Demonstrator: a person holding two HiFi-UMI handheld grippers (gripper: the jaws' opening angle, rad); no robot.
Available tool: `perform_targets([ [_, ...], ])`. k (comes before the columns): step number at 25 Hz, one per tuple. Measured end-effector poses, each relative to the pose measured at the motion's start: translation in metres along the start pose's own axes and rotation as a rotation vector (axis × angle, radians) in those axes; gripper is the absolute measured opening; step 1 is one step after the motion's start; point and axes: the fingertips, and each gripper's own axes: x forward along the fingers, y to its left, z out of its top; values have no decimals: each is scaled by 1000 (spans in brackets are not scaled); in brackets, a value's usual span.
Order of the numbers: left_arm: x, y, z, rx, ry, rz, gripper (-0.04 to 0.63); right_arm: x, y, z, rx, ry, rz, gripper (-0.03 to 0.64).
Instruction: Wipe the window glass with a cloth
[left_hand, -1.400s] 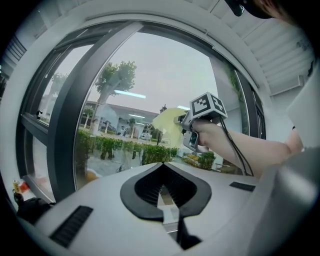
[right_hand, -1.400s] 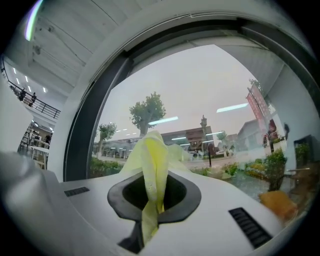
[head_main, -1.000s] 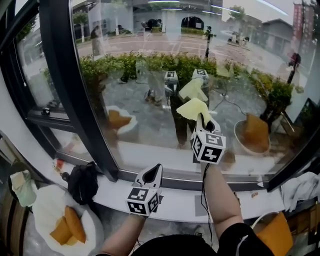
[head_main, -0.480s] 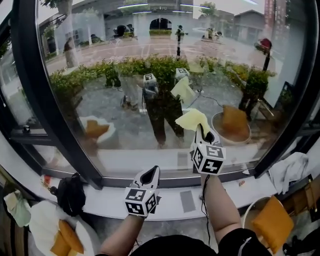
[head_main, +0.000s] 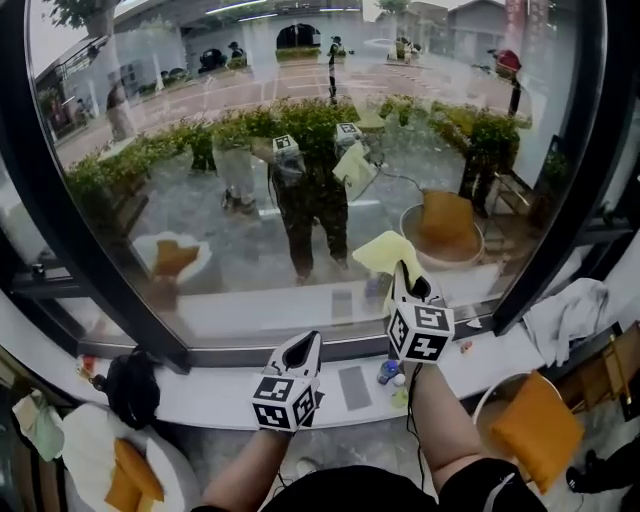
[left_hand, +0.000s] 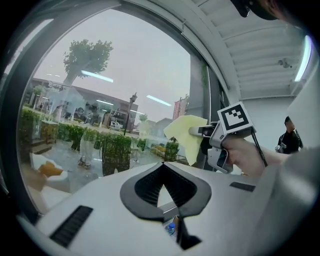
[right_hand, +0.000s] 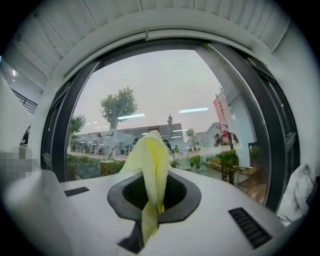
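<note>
The window glass (head_main: 250, 200) fills the head view, with reflections of me and the street behind it. A yellow cloth (head_main: 383, 252) is held up against the lower part of the pane, and my right gripper (head_main: 405, 285) is shut on it. In the right gripper view the cloth (right_hand: 150, 160) sticks up out of the closed jaws of the right gripper (right_hand: 151, 176) toward the glass (right_hand: 165, 95). My left gripper (head_main: 303, 348) hangs lower, over the sill, shut with nothing in it. The left gripper view shows its jaws (left_hand: 163, 165) closed and the cloth (left_hand: 184, 135) off to the right.
Black window frames (head_main: 60, 230) border the pane on both sides. Below runs a white sill (head_main: 200, 395) with a black bag (head_main: 133, 385) and small bottles (head_main: 388, 372). A white rag (head_main: 565, 315) lies at the right. Chairs with orange cushions (head_main: 530, 430) stand below.
My right gripper has slid the yellow cloth down the glass toward its lower edge. The head view has shifted to the right. The left gripper stays low over the sill.
</note>
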Motion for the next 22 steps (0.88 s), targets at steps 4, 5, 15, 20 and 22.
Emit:
perform_targets([
  [4,6,-37,-9,1,13,-5,6,-27,-33,-9,8,19,-6,32],
  [5,6,-46,-11,1,16,-6,6,-34,-40,-10,11,22,-6,32],
  [15,4,-114,-40,-13,31,5,6,-97,-79,-47,32,72,29,32],
  [20,3,-143,-56,-22,45,13,6,-122,-93,-64,29,100,56,32],
  [22,3,-152,-61,-23,49,18,6,-130,-99,-69,32,107,62,32],
])
